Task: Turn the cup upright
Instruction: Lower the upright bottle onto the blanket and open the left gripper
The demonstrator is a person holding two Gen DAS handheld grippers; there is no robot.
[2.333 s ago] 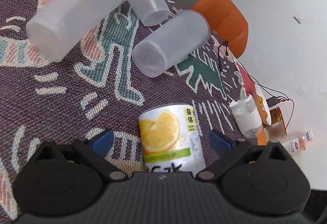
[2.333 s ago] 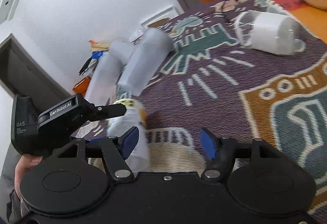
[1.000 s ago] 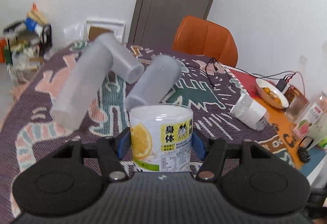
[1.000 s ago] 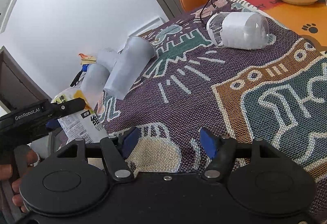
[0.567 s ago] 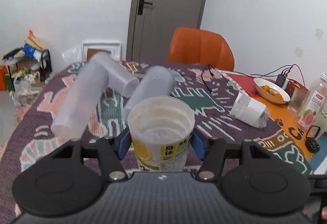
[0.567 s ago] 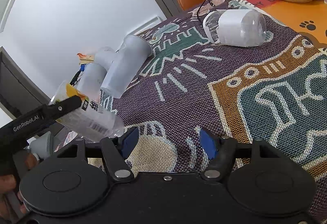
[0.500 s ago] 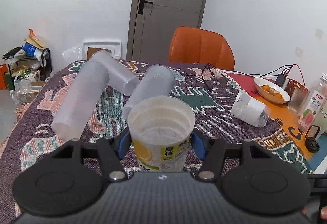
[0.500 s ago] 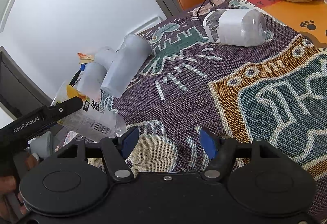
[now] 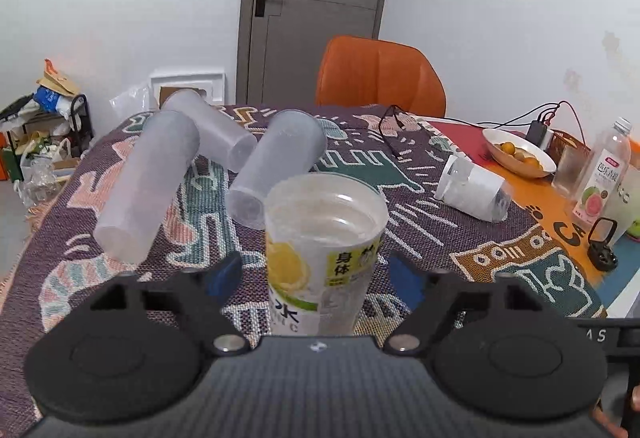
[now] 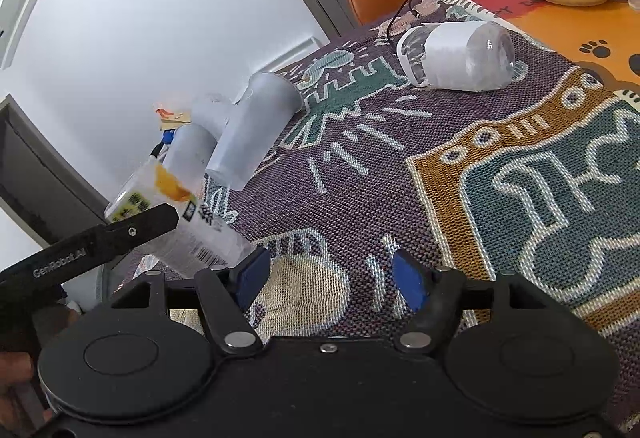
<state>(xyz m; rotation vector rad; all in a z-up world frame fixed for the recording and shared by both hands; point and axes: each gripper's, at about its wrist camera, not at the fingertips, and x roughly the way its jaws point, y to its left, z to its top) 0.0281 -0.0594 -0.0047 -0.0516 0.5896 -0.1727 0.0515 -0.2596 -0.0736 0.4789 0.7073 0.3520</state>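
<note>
Your left gripper (image 9: 316, 276) has spread its fingers since half a second ago, releasing the lemon-label cup (image 9: 322, 250), which stands mouth-up on the near patterned tablecloth (image 9: 420, 238), seemingly empty. Far left, three frosted cups (image 9: 148, 186) lie toppled. Your right gripper (image 10: 330, 280) hangs spread, holding nothing.

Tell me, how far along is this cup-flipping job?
Nearly done for one: the lemon-printed clear plastic cup stands mouth-up between the opened left hand-held gripper fingers. Left lying: three frosted plastic cups and a white-banded clear cup. The right hand-held gripper is open.
</note>
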